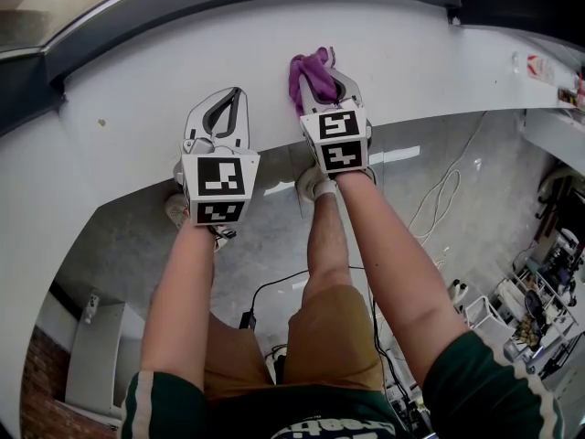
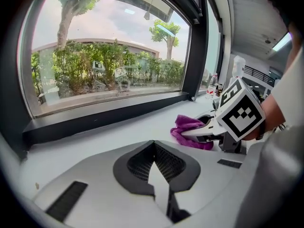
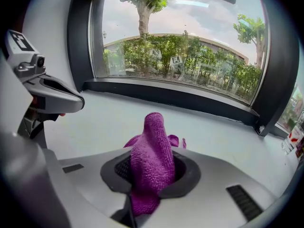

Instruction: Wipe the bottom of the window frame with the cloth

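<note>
White sill [image 1: 128, 80]: your right gripper [image 1: 324, 76] pinches the cloth [image 1: 309, 67], pointing to 12 o'clock, tail hidden; left gripper [image 1: 238, 94] pressed together.

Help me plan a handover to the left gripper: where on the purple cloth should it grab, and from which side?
Probably the loose bunched end of the cloth poking out beyond the right gripper's tips, approached from the person's left across the sill. The rest is pinched between those jaws. The left gripper sits on that side, jaws together, so it must open first.
</note>
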### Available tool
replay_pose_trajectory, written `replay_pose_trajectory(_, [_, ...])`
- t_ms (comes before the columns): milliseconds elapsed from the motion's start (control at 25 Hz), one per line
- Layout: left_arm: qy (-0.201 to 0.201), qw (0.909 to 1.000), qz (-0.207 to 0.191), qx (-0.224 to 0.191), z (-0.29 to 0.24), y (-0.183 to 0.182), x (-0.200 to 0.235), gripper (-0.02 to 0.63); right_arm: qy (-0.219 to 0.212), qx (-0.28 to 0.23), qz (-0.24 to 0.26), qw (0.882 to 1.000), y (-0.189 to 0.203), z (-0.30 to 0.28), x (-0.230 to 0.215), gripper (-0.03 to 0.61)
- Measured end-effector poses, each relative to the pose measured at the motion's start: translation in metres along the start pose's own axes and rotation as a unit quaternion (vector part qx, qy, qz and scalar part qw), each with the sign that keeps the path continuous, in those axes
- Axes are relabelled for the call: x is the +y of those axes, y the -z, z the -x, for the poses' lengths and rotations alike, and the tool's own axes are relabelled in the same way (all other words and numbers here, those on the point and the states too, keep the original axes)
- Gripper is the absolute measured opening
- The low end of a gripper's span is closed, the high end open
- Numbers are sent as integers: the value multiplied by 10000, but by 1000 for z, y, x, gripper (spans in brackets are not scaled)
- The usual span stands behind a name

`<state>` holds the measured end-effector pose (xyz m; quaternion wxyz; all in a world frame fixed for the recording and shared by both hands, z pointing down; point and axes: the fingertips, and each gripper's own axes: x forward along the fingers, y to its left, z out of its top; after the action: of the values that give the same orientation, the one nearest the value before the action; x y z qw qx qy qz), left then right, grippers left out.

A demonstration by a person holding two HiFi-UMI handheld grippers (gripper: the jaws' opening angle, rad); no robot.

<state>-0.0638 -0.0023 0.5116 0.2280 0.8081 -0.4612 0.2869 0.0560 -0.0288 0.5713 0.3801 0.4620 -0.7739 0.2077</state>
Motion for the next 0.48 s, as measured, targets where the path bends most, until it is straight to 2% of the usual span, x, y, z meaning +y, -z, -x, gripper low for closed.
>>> replay_pose_trajectory(480, [-152,9998,104,75,26,15,35,8,-110,-78,49,9999,-16,-11,46,84])
